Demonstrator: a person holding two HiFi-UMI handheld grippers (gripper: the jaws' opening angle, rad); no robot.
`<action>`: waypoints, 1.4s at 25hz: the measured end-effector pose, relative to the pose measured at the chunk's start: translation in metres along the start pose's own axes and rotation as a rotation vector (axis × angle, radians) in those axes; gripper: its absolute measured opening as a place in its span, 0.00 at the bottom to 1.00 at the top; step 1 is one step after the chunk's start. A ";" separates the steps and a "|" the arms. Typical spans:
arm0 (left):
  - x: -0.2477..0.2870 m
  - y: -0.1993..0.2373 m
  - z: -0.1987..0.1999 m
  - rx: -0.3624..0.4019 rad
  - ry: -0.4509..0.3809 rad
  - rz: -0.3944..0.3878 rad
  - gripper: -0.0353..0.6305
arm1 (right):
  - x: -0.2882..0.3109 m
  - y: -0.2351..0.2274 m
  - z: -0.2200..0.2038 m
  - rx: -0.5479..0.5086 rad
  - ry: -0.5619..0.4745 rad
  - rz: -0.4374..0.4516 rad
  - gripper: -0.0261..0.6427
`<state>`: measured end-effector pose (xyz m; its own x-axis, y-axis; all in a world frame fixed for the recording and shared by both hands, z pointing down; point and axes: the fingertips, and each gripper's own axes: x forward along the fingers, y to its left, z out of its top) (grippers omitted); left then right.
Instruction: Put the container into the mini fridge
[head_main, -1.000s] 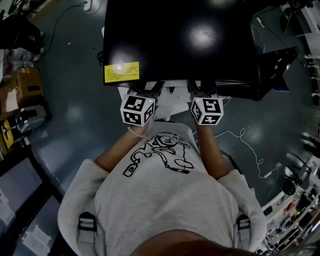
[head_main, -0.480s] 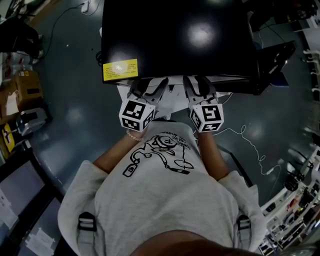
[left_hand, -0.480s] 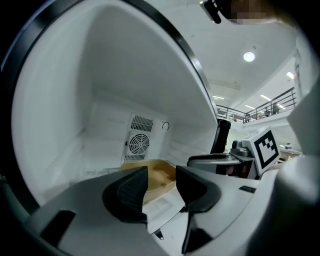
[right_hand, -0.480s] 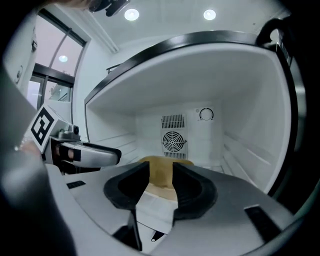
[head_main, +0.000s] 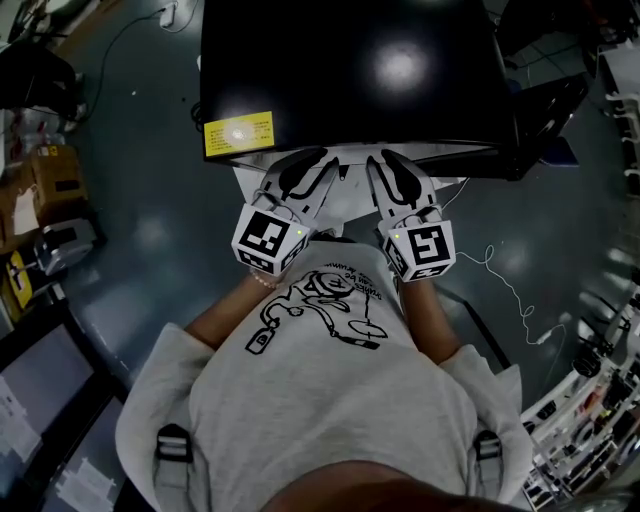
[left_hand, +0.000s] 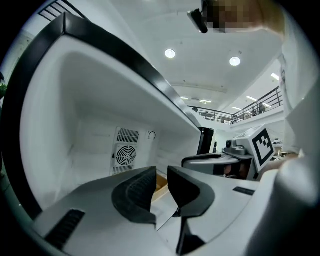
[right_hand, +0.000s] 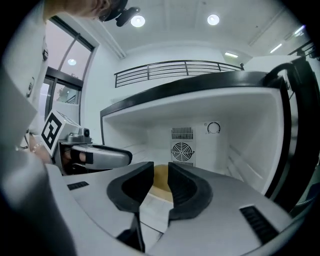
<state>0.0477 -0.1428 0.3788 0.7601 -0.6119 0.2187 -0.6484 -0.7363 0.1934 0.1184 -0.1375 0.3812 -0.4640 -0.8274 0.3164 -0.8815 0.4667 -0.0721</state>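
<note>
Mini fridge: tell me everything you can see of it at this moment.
The mini fridge has a glossy black top with a yellow label near its front edge. It is open: both gripper views look into a smooth white cavity edged by a black frame. The back wall carries a round fan grille under a slotted vent, and a dial beside it. A tan container sits low inside.

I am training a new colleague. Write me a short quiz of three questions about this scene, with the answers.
1. True or false: the container lies inside the mini fridge.
2. Beside the fan grille on the fridge's back wall is: A) a round dial B) a hook C) a lamp
3. What colour is the label on the fridge's top?
Key: 1 true; 2 A; 3 yellow.
</note>
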 end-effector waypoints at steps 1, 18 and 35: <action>-0.001 -0.002 0.002 0.006 -0.006 -0.007 0.16 | -0.002 0.003 0.002 -0.003 -0.003 0.005 0.19; -0.016 -0.036 0.032 0.062 -0.071 -0.120 0.08 | -0.028 0.039 0.035 -0.035 -0.046 0.096 0.11; -0.012 -0.050 0.048 0.060 -0.110 -0.143 0.08 | -0.035 0.037 0.043 -0.069 -0.046 0.096 0.09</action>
<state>0.0733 -0.1127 0.3203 0.8468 -0.5250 0.0861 -0.5319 -0.8322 0.1567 0.0984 -0.1045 0.3271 -0.5509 -0.7906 0.2674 -0.8253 0.5636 -0.0340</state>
